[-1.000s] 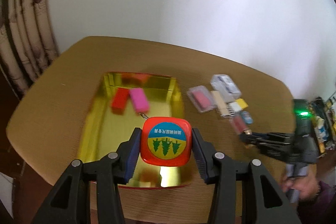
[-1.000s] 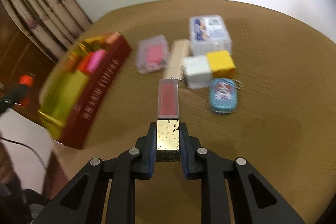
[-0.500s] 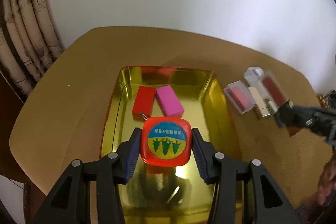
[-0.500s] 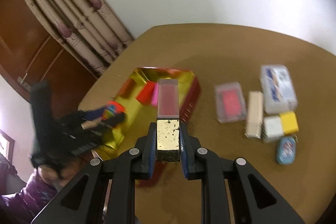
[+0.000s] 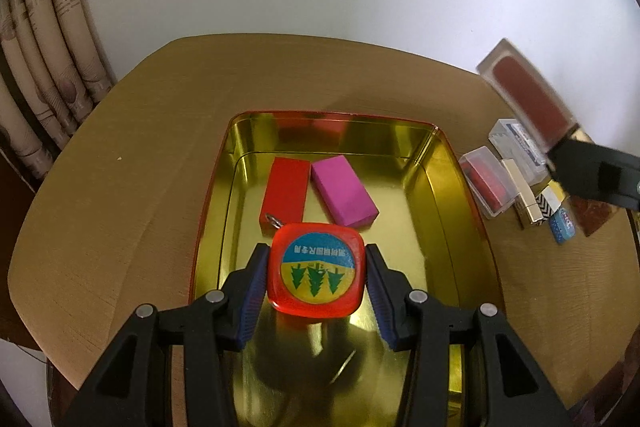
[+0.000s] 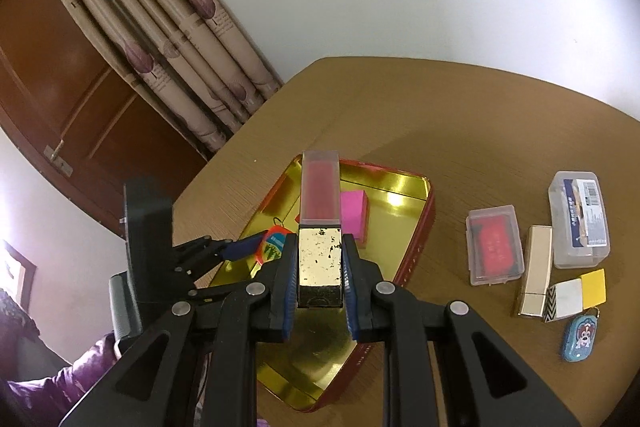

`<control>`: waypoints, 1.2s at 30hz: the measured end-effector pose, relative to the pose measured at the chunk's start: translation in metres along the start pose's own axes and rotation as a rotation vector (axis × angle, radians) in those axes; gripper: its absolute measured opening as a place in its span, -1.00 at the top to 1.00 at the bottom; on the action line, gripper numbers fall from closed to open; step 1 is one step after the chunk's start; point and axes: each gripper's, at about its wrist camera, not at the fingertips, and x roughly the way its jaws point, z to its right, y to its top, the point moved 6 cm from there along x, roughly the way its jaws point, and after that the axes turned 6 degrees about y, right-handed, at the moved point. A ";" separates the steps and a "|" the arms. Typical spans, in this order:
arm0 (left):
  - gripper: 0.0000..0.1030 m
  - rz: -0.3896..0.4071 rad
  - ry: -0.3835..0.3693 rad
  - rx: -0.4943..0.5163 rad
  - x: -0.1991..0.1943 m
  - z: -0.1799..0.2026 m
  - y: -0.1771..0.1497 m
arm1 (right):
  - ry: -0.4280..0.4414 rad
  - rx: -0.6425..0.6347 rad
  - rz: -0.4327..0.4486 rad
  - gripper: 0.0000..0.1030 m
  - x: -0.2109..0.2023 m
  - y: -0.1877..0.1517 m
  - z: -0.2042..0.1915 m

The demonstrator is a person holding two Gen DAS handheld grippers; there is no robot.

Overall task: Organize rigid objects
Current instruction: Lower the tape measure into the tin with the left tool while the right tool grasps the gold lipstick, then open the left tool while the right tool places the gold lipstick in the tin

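Note:
My left gripper [image 5: 316, 273] is shut on a red tape measure [image 5: 316, 269] with a blue-and-yellow tree label, held low over the gold tin tray [image 5: 444, 167]. A red block [image 5: 286, 187] and a pink block [image 5: 344, 197] lie in the tray. My right gripper [image 6: 320, 273] is shut on a gold-based case with a clear red top [image 6: 320, 223], held above the tray [image 6: 416, 223]. The left gripper and tape measure [image 6: 272, 247] show in the right wrist view. The case [image 5: 528, 99] shows at the right of the left wrist view.
On the brown table [image 6: 460, 131], right of the tray, lie a clear box with a red insert [image 6: 494, 245], a gold bar [image 6: 536, 271], a clear card box [image 6: 580, 219], a white-and-yellow cube [image 6: 576, 293] and a blue tin [image 6: 582, 337]. Curtains [image 6: 168, 39] hang left.
My left gripper has come lower over the tray with the tape measure. My right gripper has carried the case from the table's right side to above the tray.

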 end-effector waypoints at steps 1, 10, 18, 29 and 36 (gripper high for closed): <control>0.07 -0.005 -0.003 0.002 0.002 0.001 0.000 | 0.001 0.002 0.002 0.63 0.000 0.000 0.001; 0.07 -0.072 -0.022 0.002 0.025 0.006 0.002 | -0.003 0.027 0.021 0.63 -0.009 -0.002 0.005; 0.07 -0.084 -0.008 0.024 0.030 0.015 0.003 | -0.012 0.043 0.008 0.63 -0.003 -0.004 0.010; 0.07 -0.028 -0.023 -0.075 -0.017 0.002 0.008 | -0.027 0.043 -0.025 0.63 0.023 0.004 0.011; 0.07 0.072 0.137 -0.225 -0.099 -0.019 -0.029 | -0.070 0.049 -0.082 0.63 0.066 0.012 0.019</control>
